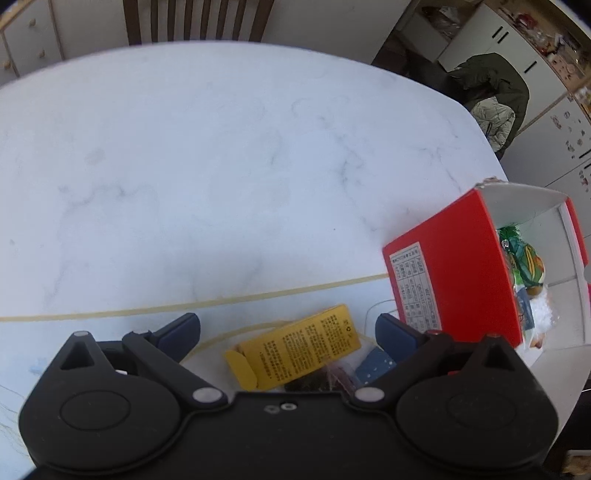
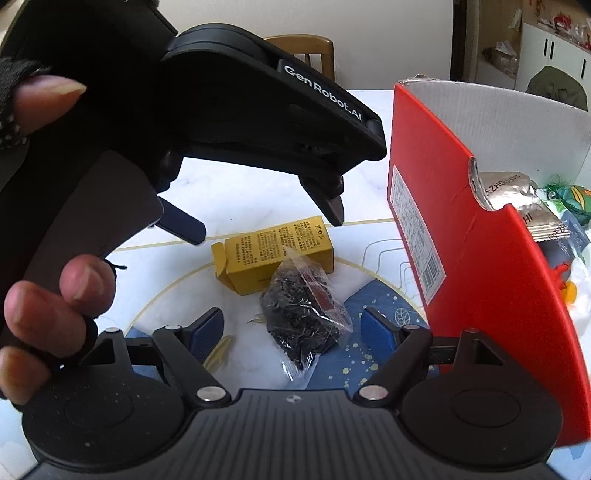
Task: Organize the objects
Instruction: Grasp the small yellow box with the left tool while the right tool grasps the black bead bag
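A yellow carton (image 1: 299, 347) (image 2: 275, 251) lies flat on the white marble table (image 1: 221, 166). My left gripper (image 1: 288, 332) (image 2: 266, 218) hovers open above it, a finger on either side. Against the carton's near side lies a clear packet of dark dried bits (image 2: 306, 314) (image 1: 325, 380). My right gripper (image 2: 291, 332) is open around that packet, low over the table. A red box (image 1: 461, 273) (image 2: 461, 236) with a white inside stands open at the right and holds several packets, among them a silver one (image 2: 524, 199) and a green one (image 1: 521, 258).
A hand (image 2: 48, 314) grips the left gripper's handle at the left of the right wrist view. A blue patterned patch (image 2: 373, 332) marks the tabletop under the packet. Wooden chairs (image 1: 199, 20) (image 2: 306, 51) stand beyond the table's far edge. A dark jacket (image 1: 495, 85) hangs at the back right.
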A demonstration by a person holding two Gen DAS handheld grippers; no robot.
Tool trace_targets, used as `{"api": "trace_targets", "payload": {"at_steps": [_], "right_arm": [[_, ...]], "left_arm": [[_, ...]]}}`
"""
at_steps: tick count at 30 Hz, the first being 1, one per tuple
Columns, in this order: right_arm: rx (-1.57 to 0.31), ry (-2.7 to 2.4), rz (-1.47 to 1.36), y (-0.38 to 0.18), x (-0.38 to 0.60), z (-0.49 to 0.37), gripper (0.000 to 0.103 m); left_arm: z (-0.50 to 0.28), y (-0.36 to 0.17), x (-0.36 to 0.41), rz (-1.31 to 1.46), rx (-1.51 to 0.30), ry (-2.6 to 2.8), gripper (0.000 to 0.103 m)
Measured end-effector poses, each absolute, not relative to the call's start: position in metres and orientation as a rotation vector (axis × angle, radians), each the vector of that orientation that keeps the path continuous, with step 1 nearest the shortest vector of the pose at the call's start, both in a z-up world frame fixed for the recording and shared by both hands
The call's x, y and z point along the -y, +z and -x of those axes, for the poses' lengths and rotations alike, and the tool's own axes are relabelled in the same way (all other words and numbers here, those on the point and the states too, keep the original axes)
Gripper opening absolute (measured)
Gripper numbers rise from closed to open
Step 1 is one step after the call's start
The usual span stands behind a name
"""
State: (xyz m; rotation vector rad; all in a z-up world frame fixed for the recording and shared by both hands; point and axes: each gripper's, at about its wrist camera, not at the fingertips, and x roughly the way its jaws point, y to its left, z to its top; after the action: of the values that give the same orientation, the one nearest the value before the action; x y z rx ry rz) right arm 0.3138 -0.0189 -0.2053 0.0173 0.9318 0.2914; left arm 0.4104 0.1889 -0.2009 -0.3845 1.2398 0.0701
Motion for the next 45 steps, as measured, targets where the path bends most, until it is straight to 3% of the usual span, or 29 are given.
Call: {"api": "trace_targets", "payload": {"at_steps": [10,18,19,20,23,30,36,38,39,45], "right_arm": [[-0.924,0.304,-0.001,-0.209,0.019,-0.312,0.054],[-0.933,0.307,-0.002,-0.207,0.02,-0.308,0.041],[-0.937,0.311,-0.002,-0.207,0.02,-0.307,0.036],[-0.94,0.314,-0.002,-0.206,0.02,-0.306,0.032],[-0.946,0.319,-0.001,-0.203,0.02,-0.301,0.027],[-0.952,0.319,0.002,-0.194,0.028,-0.285,0.025],[-0.975,0.33,-0.022,-0.186,0.044,-0.263,0.025],[-0.98,0.336,-0.032,-0.182,0.049,-0.254,0.025],[-0.979,0.34,-0.034,-0.18,0.052,-0.249,0.025],[-0.98,0.354,-0.045,-0.17,0.068,-0.251,0.025]], "left_arm": [[-0.412,-0.211,-0.189,0.429,-1.252,0.042,0.086],[-0.409,-0.205,-0.185,0.395,-1.242,0.029,0.071],[-0.409,-0.205,-0.185,0.392,-1.238,0.024,0.063],[-0.408,-0.203,-0.185,0.409,-1.228,0.001,0.047],[-0.406,-0.199,-0.184,0.398,-1.223,-0.008,0.035],[-0.399,-0.198,-0.184,0.355,-1.216,-0.031,0.033],[-0.387,-0.197,-0.181,0.249,-1.215,-0.097,0.046],[-0.381,-0.197,-0.179,0.196,-1.203,-0.107,0.067],[-0.378,-0.196,-0.178,0.167,-1.192,-0.114,0.07],[-0.359,-0.195,-0.163,-0.038,-1.132,-0.199,0.071]]}}
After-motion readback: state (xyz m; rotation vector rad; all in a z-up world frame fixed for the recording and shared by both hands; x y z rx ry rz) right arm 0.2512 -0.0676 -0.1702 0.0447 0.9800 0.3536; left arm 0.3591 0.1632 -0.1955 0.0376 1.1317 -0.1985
